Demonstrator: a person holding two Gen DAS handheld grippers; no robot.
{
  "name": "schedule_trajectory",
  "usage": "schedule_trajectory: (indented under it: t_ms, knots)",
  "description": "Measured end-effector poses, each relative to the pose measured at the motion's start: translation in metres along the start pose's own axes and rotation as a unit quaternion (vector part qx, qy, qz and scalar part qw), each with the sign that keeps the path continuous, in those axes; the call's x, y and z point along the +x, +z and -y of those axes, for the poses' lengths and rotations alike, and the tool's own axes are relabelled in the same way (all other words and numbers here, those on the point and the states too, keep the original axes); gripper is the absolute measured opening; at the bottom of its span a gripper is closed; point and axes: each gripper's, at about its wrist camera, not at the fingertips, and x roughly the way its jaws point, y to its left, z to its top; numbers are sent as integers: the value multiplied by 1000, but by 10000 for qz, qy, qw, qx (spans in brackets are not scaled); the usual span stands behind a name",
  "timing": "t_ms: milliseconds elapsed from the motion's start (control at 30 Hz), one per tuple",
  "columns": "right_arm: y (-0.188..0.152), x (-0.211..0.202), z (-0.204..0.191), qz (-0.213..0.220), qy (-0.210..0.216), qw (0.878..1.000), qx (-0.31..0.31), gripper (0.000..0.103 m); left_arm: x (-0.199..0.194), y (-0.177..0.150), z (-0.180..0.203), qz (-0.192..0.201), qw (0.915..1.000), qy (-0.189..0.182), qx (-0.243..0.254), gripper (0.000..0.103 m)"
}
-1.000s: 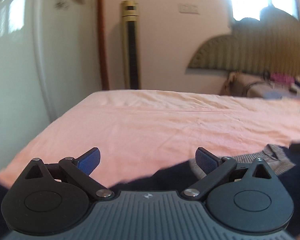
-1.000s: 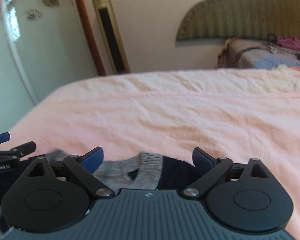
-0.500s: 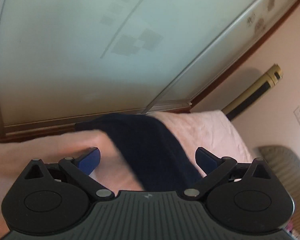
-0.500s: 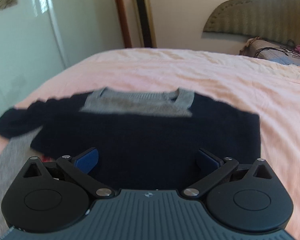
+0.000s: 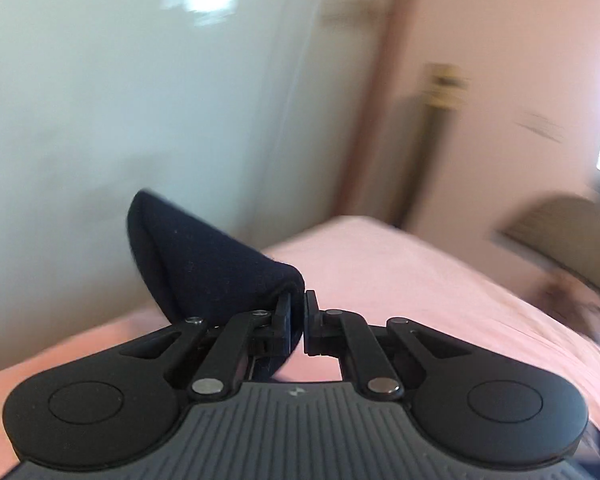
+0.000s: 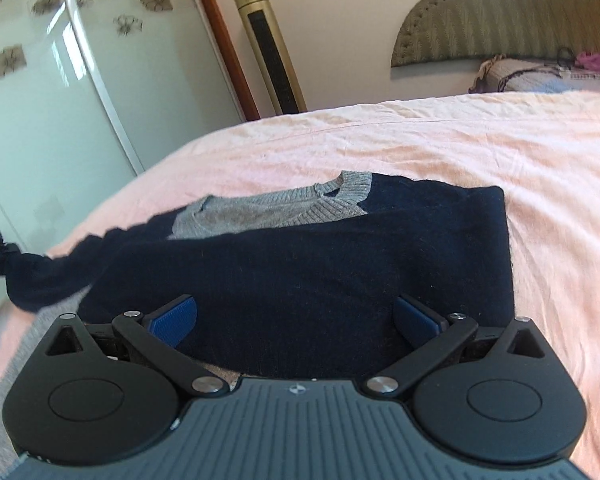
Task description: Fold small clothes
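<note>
Your left gripper (image 5: 298, 316) is pinching the sweater (image 6: 300, 264)'s sleeve (image 5: 204, 264), lifting it to fold across the body, while your right gripper (image 6: 296, 316) is hovering spread.

A home bedroom: a bed under a wrinkled pink cotton sheet (image 6: 440, 148), an olive padded headboard (image 6: 500, 12), frosted sliding wardrobe doors (image 6: 52, 92), a gold tower fan (image 6: 268, 44).

Motion blur smears the headboard (image 5: 572, 224) in the left view.
</note>
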Motion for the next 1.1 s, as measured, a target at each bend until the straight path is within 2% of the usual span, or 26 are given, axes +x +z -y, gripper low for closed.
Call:
schedule_trajectory:
  t_ms: [33, 67, 100, 133, 200, 233, 267, 300, 333, 367, 433, 467, 500, 567, 633, 667, 733, 767, 800, 867, 967, 1000, 1033, 1100]
  knots:
    - [0, 0, 2, 21, 49, 10000, 75, 103, -14, -13, 43, 27, 9968, -561, 572, 5]
    - [1, -1, 4, 42, 93, 9998, 141, 103, -24, -29, 77, -78, 9883, -1052, 1100, 6]
    - [1, -1, 6, 61, 134, 9997, 203, 103, -33, -51, 112, -341, 9728, -1595, 1646, 7]
    - [1, -1, 8, 74, 167, 9995, 251, 103, -39, -74, 141, -658, 9553, -1981, 2094, 9]
    - [0, -2, 9, 98, 212, 9992, 322, 103, -47, -115, 177, -1353, 9214, -2480, 2668, 10]
    - [0, -2, 10, 107, 231, 9990, 357, 103, -50, -128, 185, -1598, 9108, -2609, 2772, 10]
    - [0, -3, 11, 118, 250, 9988, 394, 103, -50, -134, 185, -1722, 9085, -2664, 2721, 14]
    - [0, -3, 12, 129, 270, 9986, 432, 103, -50, -136, 181, -1827, 9097, -2689, 2582, 20]
    - [0, -4, 14, 144, 300, 9983, 476, 103, -51, -136, 173, -1950, 9137, -2674, 2359, 37]
    - [0, -4, 15, 151, 324, 9981, 507, 103, -44, -132, 162, -2035, 9199, -2649, 2055, 67]
    - [0, -4, 17, 165, 385, 9974, 589, 103, -46, -130, 133, -1870, 9365, -2615, 1403, 96]
    - [0, -4, 18, 174, 420, 9969, 646, 103, -50, -134, 121, -1689, 9452, -2531, 1185, 96]
    - [0, -4, 20, 170, 447, 9965, 688, 103, -49, -134, 111, -1616, 9495, -2477, 1052, 96]
    - [5, -4, 19, 40, 457, 9963, 721, 103, -40, -137, 89, -1690, 9532, -2397, 736, 96]
    - [15, -4, 21, -198, 532, 9925, 1080, 103, -31, -142, 72, -1661, 9588, -2284, 298, 95]
    - [21, -3, 23, -303, 646, 9890, 1294, 103, -30, -137, 65, -1590, 9582, -2378, 55, 96]
    - [31, 6, 26, -575, 833, 9820, 1597, 103, -32, -139, 64, -1580, 9595, -2332, 47, 97]
    - [35, 15, 25, -792, 770, 9807, 1615, 101, -33, -140, 67, -1590, 9595, -2324, 114, 97]
    - [39, 22, 21, -932, 638, 9822, 1498, 95, -34, -140, 68, -1576, 9594, -2336, 144, 97]
    - [48, 31, 11, -1097, 533, 9849, 1227, 88, -32, -128, 59, -1582, 9588, -2357, 116, 98]
    - [52, 46, -2, -1399, 402, 9847, 961, 57, -30, -126, 59, -1586, 9580, -2389, 41, 98]
    - [52, 49, -7, -1448, 259, 9861, 776, 31, -31, -127, 58, -1588, 9578, -2395, 36, 98]
    - [52, 50, -9, -1496, 193, 9863, 666, 14, -31, -127, 58, -1587, 9576, -2403, 30, 98]
    - [55, 41, -15, -1300, 200, 9898, 552, 12, -26, -127, 59, -1579, 9571, -2429, 7, 98]
